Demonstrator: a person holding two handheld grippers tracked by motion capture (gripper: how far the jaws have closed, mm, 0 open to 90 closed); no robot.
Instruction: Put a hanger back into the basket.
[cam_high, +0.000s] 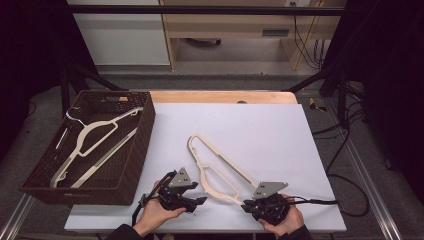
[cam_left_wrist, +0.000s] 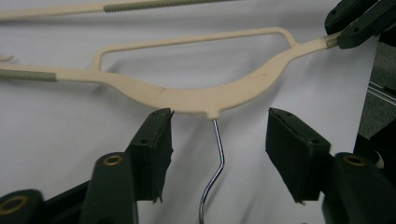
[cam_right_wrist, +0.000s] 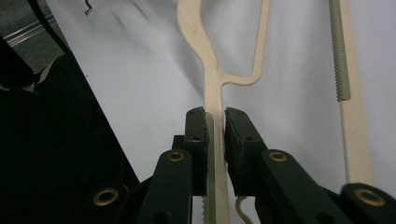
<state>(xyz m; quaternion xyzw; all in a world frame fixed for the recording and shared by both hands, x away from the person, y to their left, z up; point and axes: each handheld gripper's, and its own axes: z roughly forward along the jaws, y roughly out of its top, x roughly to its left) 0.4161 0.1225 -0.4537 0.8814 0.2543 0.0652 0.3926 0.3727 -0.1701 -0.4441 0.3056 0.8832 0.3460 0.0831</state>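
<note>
From the high view, a cream hanger (cam_high: 216, 167) lies flat on the white table sheet (cam_high: 280, 140), with the left gripper (cam_high: 199, 201) near its middle and the right gripper (cam_high: 246, 205) at its near end. Both hands sit low at the picture's bottom edge, so the jaw tips are pretty hard to make out from up here. A second hanger (cam_high: 95, 142) lies in the brown wicker basket (cam_high: 131, 165) off to the left.

In the left gripper view it's much clearer: the jaws are apart, one pad (cam_left_wrist: 156, 140) touching or just under the hanger's (cam_left_wrist: 187, 98) thick middle, the other well off to the side. The metal hook (cam_left_wrist: 215, 163) runs down between them, not pinched, and its lower end is cut off by the frame. The other gripper (cam_left_wrist: 357, 21) peeks in at the top corner, on the hanger's end.

In the right gripper view the jaws are clamped on the hanger's arm (cam_right_wrist: 215, 130), pads tight against both sides. The far end of the hanger runs out of frame at the top, and the dark area at the left is too murky to read.
</note>
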